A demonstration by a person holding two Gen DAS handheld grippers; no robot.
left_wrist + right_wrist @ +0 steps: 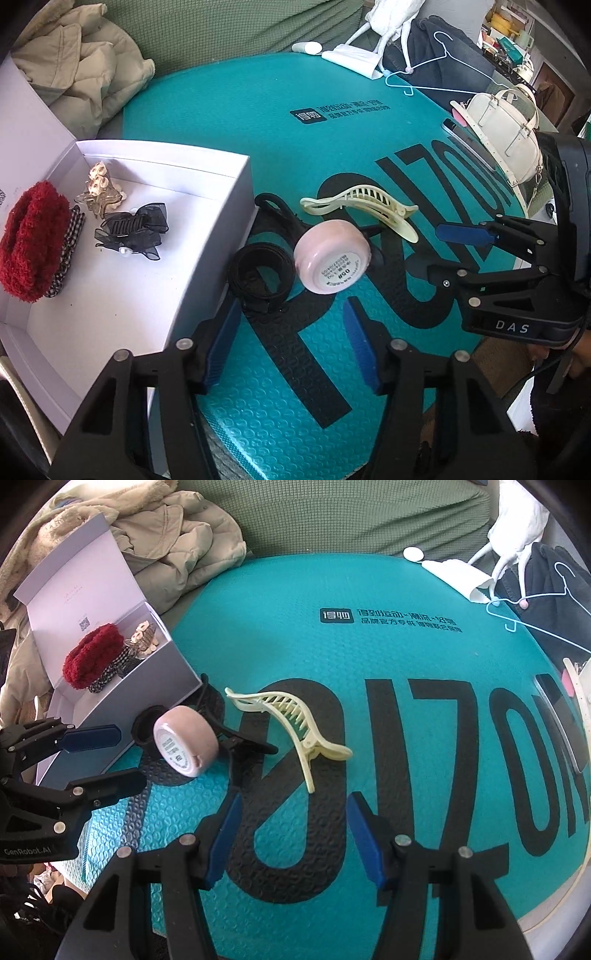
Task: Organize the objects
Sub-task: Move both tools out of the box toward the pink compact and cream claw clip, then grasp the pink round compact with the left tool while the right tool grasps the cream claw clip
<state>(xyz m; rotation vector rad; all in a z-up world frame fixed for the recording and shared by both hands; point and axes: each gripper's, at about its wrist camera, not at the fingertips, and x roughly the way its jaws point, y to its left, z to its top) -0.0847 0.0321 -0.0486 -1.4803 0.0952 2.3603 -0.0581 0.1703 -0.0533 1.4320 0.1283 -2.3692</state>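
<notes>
Lying just ahead of the left gripper (290, 345), jaws partly open and empty, is the black hair tie (260, 275) beside the white box (236, 192); right gripper (291, 836), also empty, faces the cream hair claw (295, 723)

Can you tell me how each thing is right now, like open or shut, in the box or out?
Box: lid open.
Red scrunchie: inside box.
Black bow: inside box.
Pink jar: on its side, on the mat.
Yellow clip: shut, on the mat.
Left gripper: open, empty.
Right gripper: open, empty.
</notes>
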